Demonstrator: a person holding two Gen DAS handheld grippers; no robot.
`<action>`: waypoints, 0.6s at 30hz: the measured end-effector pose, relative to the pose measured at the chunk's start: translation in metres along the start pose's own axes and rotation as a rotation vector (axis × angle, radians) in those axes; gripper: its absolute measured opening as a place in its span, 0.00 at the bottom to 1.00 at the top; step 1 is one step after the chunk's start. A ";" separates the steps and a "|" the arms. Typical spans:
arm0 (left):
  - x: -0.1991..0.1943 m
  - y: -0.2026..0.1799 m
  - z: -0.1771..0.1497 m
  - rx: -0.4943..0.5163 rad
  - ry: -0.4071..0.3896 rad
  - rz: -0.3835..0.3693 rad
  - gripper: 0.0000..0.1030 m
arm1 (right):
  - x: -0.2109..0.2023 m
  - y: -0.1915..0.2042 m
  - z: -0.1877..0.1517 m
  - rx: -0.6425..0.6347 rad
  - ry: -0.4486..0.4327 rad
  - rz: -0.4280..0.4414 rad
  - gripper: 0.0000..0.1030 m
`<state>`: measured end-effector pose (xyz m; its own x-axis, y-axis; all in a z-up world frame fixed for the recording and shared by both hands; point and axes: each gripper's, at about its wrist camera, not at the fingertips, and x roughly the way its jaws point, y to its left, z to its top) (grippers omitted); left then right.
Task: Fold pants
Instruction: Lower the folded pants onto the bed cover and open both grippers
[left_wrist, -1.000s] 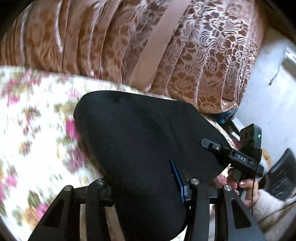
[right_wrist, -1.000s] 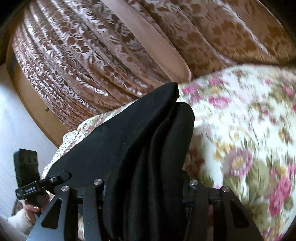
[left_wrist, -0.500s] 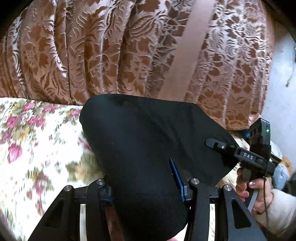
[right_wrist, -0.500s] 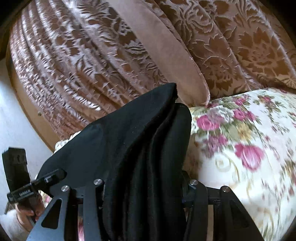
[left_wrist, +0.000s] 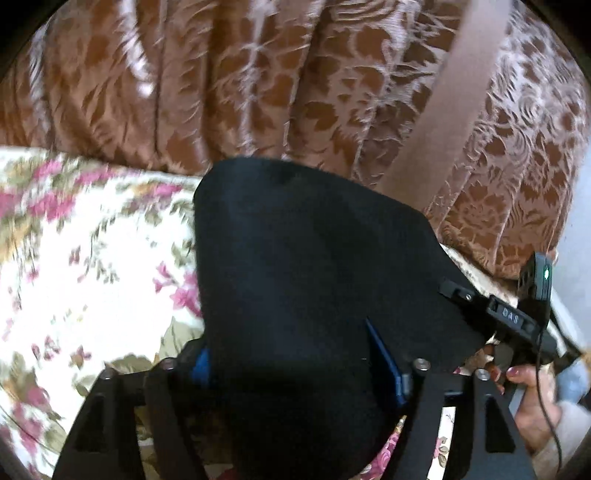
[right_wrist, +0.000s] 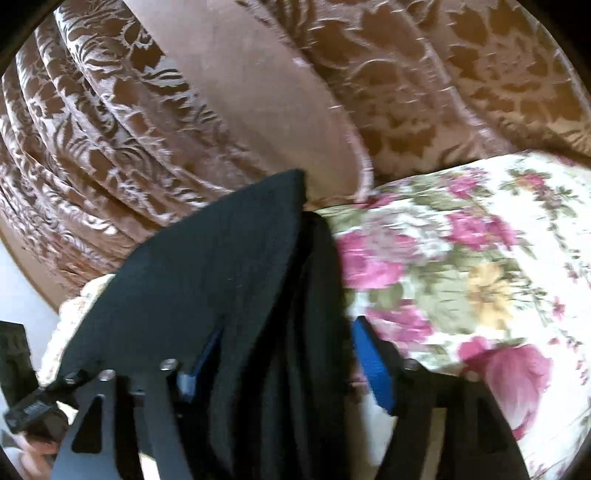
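Note:
The black pants (left_wrist: 314, 288) hang bunched between both grippers above the floral bedspread (left_wrist: 85, 288). My left gripper (left_wrist: 299, 373) is shut on one end of the pants; the cloth hides most of its blue pads. My right gripper (right_wrist: 284, 365) holds the other end (right_wrist: 229, 295), folded in several layers; its blue pads (right_wrist: 373, 365) stand a little apart around the cloth. The right gripper also shows in the left wrist view (left_wrist: 509, 317), at the far edge of the pants, held by a hand.
A brown patterned curtain (left_wrist: 258, 92) with a plain tan band (left_wrist: 454, 96) hangs right behind the bed. The floral bedspread also fills the right of the right wrist view (right_wrist: 480, 277). A white wall (left_wrist: 580, 240) is at the far right.
Both grippers have moved with the pants closer to the curtain and lower toward the bed. The right gripper's pads now show more, slightly wider around the cloth.

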<state>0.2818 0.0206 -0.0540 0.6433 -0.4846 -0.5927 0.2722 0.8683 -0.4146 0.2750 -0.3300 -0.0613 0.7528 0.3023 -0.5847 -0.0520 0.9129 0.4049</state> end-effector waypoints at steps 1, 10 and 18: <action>0.000 0.001 0.000 -0.003 0.000 -0.003 0.74 | 0.000 -0.006 -0.002 0.025 -0.001 0.016 0.73; -0.022 -0.032 -0.011 0.108 -0.077 0.214 0.89 | -0.014 0.018 -0.011 -0.080 -0.076 -0.159 0.78; -0.046 -0.052 -0.033 0.160 -0.160 0.385 0.96 | -0.033 0.050 -0.028 -0.210 -0.151 -0.319 0.78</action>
<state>0.2148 -0.0062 -0.0278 0.8187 -0.1109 -0.5634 0.0901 0.9938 -0.0647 0.2292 -0.2865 -0.0410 0.8398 -0.0347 -0.5418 0.0787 0.9952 0.0582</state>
